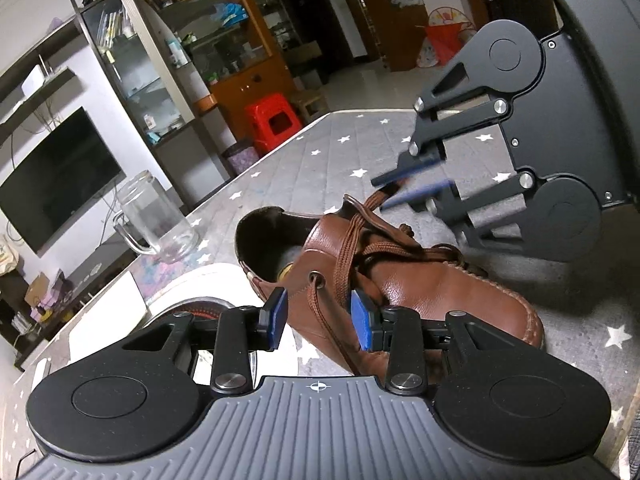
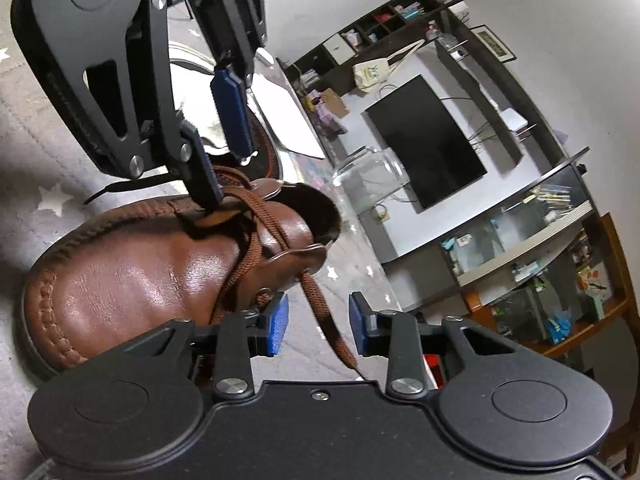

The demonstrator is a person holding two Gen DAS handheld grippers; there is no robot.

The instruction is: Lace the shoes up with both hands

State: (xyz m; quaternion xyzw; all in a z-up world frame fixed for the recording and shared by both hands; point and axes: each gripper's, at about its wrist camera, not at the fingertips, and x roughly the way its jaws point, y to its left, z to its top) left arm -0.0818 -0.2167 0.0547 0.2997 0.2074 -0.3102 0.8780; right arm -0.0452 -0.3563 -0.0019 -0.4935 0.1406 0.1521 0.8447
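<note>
The shoe [image 2: 132, 272] is glossy brown leather with rough stitching round the toe; its lace [image 2: 320, 320] is woven, matt cord. Quilted grey cloth [image 1: 340, 152] covers the tabletop. The jug [image 1: 156, 216] is clear glass. Both tools are matt black, with ribbed blue pads [image 2: 278, 324].

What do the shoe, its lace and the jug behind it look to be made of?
Shoe: seemingly polished brown leather, with glossy highlights, creases and stitched toe seam. Lace: flat woven brown fabric, matte, weave texture visible. Jug: clear glass or possibly hard plastic; see-through with a handle, so the material stays open.
</note>
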